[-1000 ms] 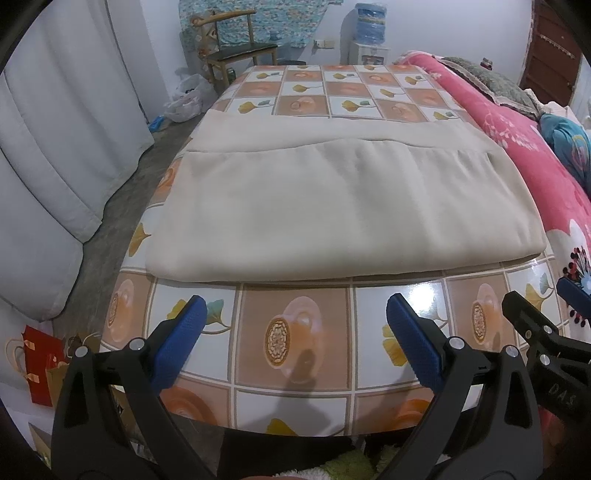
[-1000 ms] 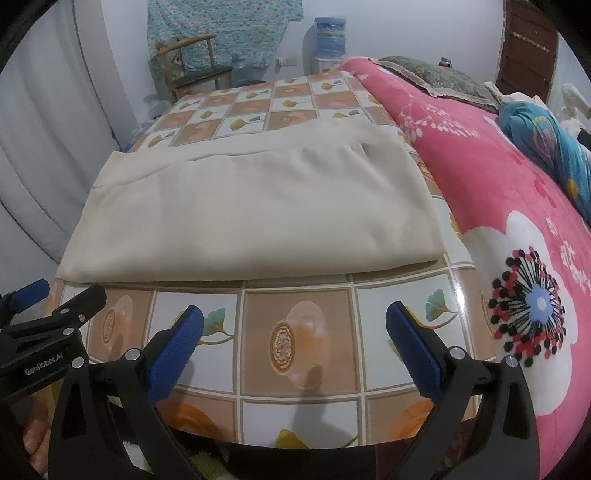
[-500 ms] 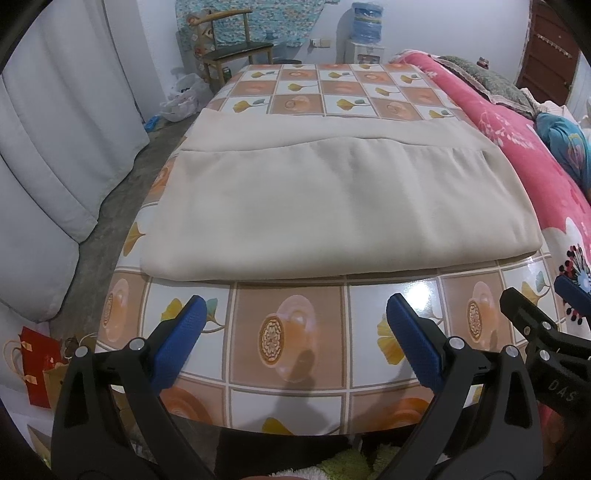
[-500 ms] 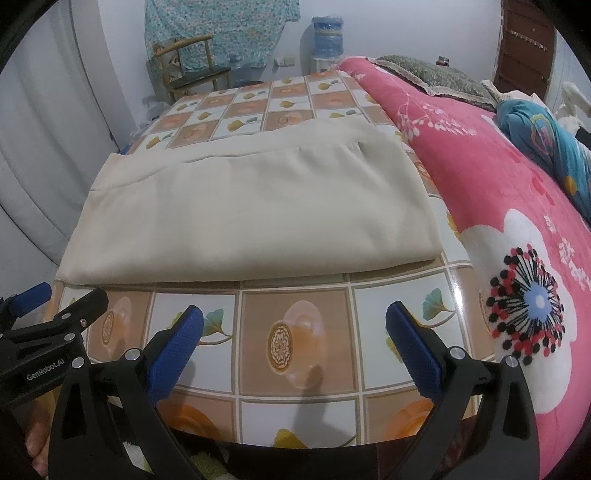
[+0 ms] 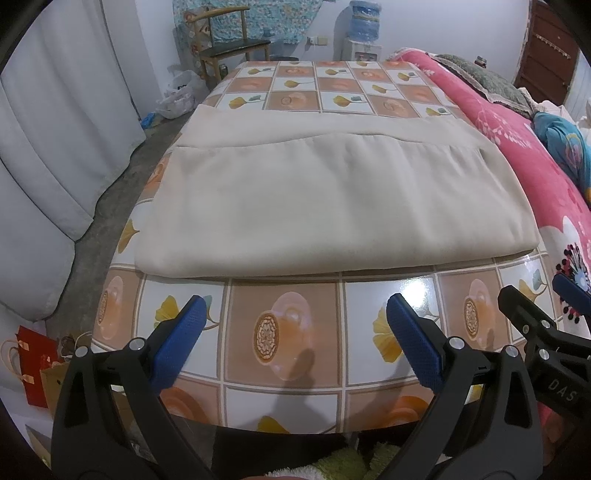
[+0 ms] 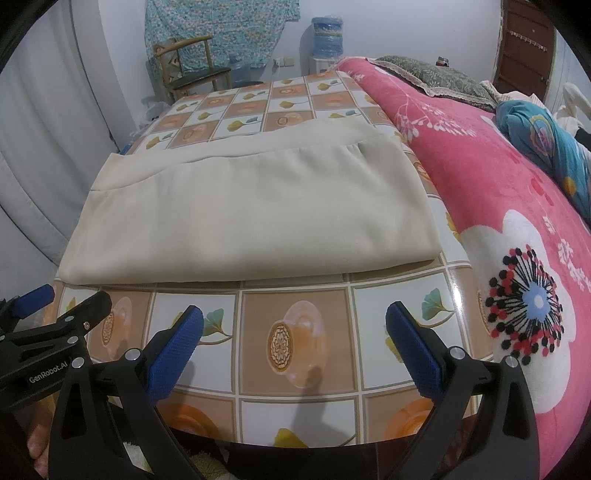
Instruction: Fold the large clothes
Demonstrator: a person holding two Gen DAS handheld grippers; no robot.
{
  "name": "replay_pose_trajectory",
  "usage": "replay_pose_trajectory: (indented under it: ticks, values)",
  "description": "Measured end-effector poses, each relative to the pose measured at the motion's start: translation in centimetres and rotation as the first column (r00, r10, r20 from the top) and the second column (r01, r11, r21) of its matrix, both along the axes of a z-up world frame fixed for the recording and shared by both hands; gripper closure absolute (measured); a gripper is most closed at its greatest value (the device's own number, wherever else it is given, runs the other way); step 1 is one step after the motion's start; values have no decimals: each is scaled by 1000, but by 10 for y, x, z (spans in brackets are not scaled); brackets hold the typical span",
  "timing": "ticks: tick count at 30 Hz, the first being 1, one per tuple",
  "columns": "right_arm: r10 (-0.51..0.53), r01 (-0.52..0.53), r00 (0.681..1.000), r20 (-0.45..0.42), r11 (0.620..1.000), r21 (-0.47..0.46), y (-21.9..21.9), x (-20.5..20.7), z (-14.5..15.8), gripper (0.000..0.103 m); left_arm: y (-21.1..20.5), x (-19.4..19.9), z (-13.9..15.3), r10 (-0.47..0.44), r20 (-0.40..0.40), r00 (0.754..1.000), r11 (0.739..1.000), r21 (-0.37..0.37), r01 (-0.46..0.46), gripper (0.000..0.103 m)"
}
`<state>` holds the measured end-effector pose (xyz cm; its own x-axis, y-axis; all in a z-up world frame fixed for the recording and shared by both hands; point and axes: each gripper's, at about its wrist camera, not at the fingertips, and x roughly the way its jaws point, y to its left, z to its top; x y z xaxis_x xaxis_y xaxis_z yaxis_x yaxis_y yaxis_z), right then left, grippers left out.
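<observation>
A large beige cloth (image 5: 306,199) lies folded flat on the tiled-pattern table (image 5: 288,332), its folded edge toward me; it also shows in the right wrist view (image 6: 251,218). My left gripper (image 5: 295,332) is open and empty, hovering over the table's near edge, short of the cloth. My right gripper (image 6: 295,332) is open and empty at the same near edge, to the right of the left one. Each gripper shows at the side of the other's view.
A bed with a pink flowered blanket (image 6: 517,206) runs along the table's right side. Grey curtains (image 5: 48,147) hang at the left. A wooden chair (image 5: 229,40) and a water dispenser (image 5: 364,33) stand beyond the table. A red bag (image 5: 33,365) sits on the floor.
Both grippers have drifted slightly; the cloth and table look a little nearer and shifted. The cloth itself has not moved. Both grippers stay open.
</observation>
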<state>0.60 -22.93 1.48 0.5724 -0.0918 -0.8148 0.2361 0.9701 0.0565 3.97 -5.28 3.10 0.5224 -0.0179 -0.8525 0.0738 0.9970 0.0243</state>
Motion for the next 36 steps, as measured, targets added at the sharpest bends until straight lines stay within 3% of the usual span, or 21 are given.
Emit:
replay_pose_trajectory:
  ticks: [36]
  values:
    - [2,-2,1000,-3,1000,-4,-3,-2,-1,7,-3,1,-3,-14,-12,1000,1000,-5,14,9]
